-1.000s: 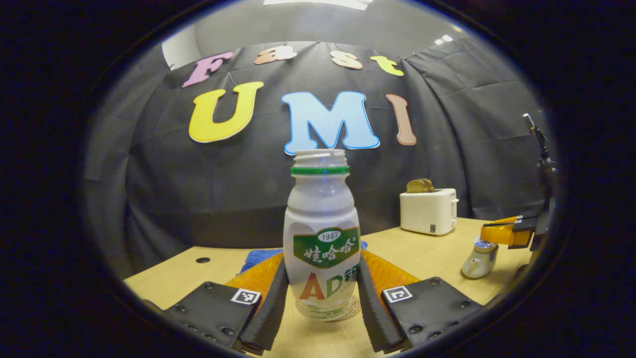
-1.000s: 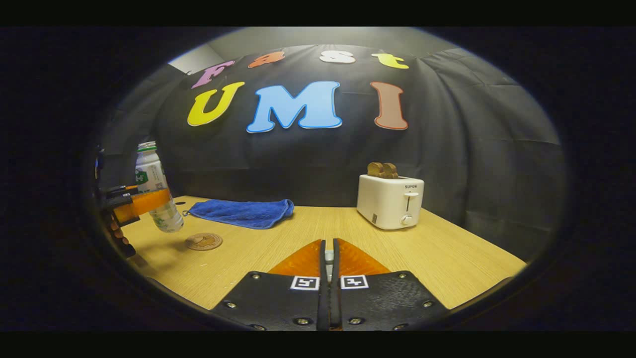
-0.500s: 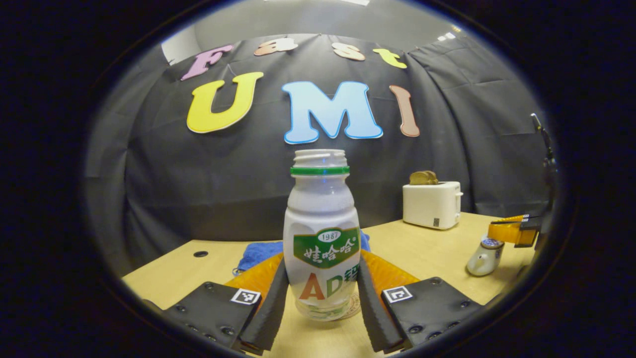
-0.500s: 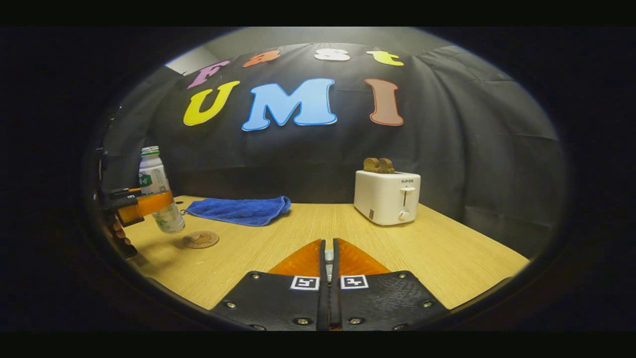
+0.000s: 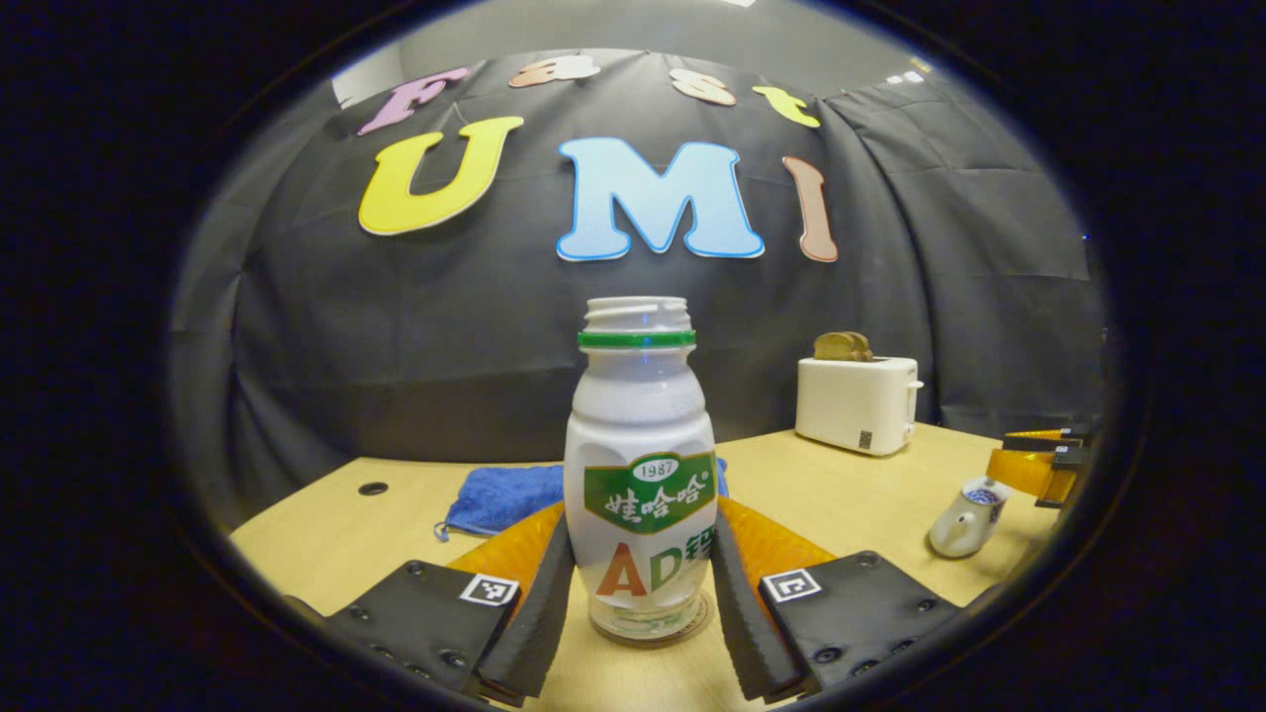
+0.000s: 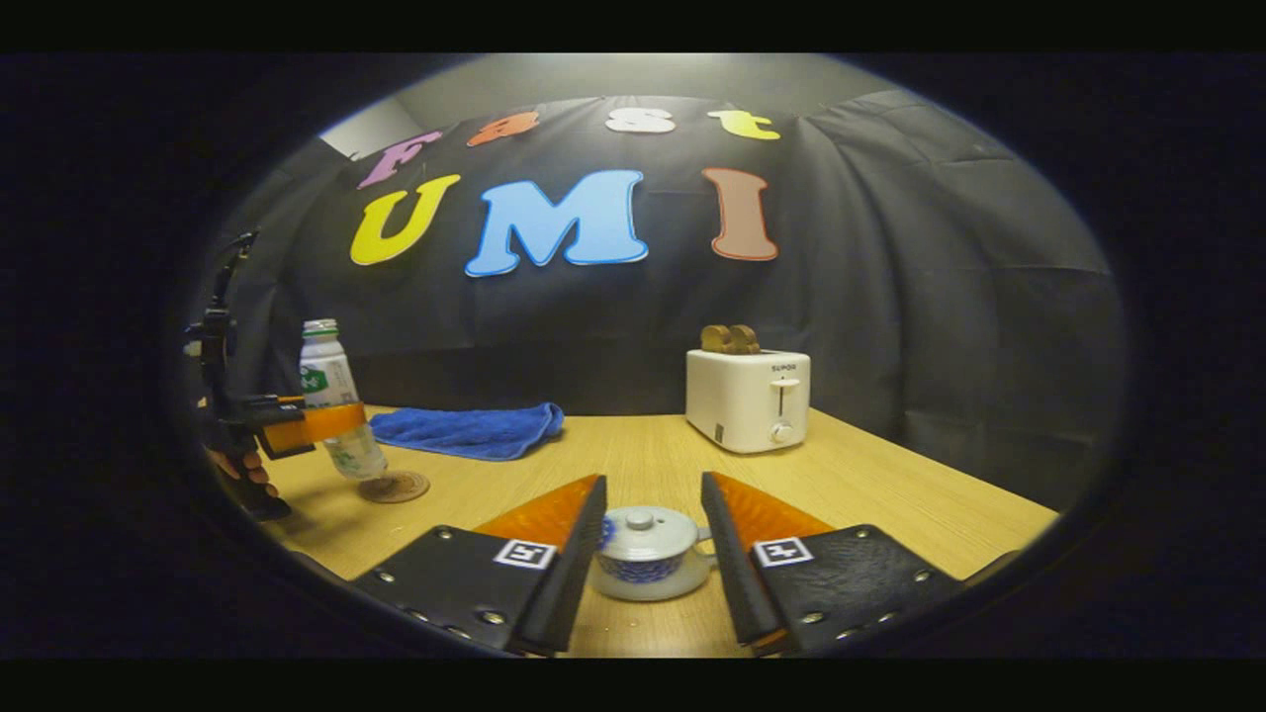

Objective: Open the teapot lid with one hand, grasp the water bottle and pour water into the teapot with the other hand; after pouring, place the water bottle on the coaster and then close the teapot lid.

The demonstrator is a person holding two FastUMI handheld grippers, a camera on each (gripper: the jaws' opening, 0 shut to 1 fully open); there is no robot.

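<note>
In the left gripper view, the water bottle (image 5: 640, 465) is held upright between the jaws of the left gripper (image 5: 640, 603), both fingers being pressed against its lower body. Its neck is uncapped, and its base is seen over the round coaster (image 5: 697, 618) on the counter (image 5: 851, 494); whether it is touching the coaster cannot be told. Behind the bottle a blue towel (image 5: 490, 499) is laid flat, and a white toaster (image 5: 856, 400) with bread in its slots is placed farther back to the right. The teapot (image 5: 967, 516) is seen at the right edge.

In the right gripper view, the jaws of the right gripper (image 6: 653, 554) are spread apart, with the teapot (image 6: 648, 554) set between them and touched by neither finger. The lid (image 6: 641, 529) is seated on the teapot. At the far left the left gripper (image 6: 307, 423) is seen clamped on the bottle (image 6: 336, 405) above the coaster (image 6: 394, 487), with a hand (image 6: 237, 465) gripping its handle.
</note>
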